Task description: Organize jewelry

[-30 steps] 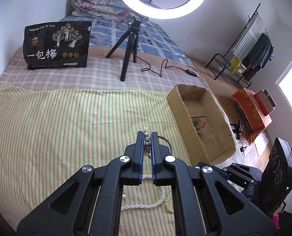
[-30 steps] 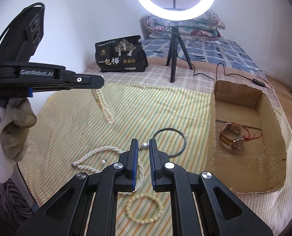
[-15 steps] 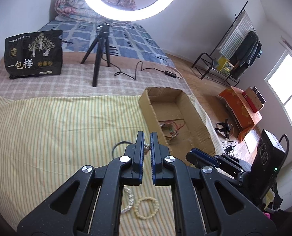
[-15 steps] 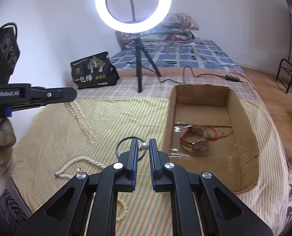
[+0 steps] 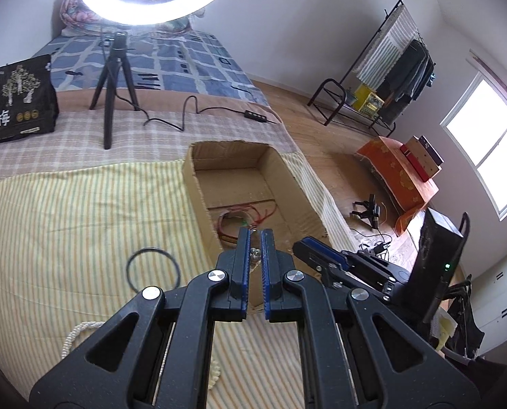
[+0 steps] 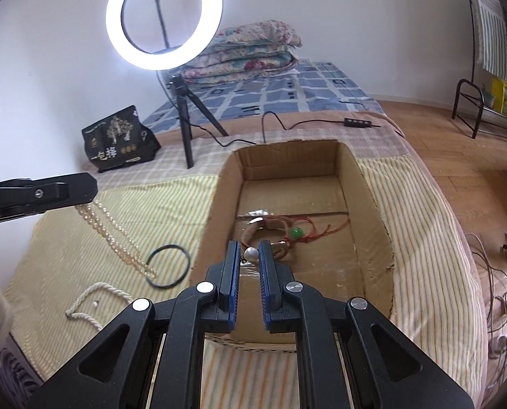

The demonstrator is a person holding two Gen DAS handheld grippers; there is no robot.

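My left gripper [image 5: 255, 238] is shut on a pearl necklace [image 5: 255, 255], whose strand hangs down over the bed in the right wrist view [image 6: 117, 228]. My right gripper [image 6: 251, 250] is shut on a pearl earring [image 6: 251, 254] and holds it above the near end of the cardboard box [image 6: 219, 184]. The box [image 5: 193, 177] holds a watch with a red cord [image 6: 270, 230]. A black ring [image 6: 168, 266], a white beaded necklace [image 6: 93, 298] and a small loose pearl [image 6: 95, 303] lie on the striped cloth left of the box.
A ring light on a tripod [image 6: 185, 116] and a black bag [image 6: 120, 143] stand further back on the bed. A cable with a switch [image 6: 355, 122] lies behind the box. The floor to the right holds a rack [image 5: 372, 78] and orange boxes [image 5: 400, 173].
Both grippers have moved right toward the box, each still holding its piece. The right gripper now hangs over the box's near end; the left gripper reaches the box's near left wall.
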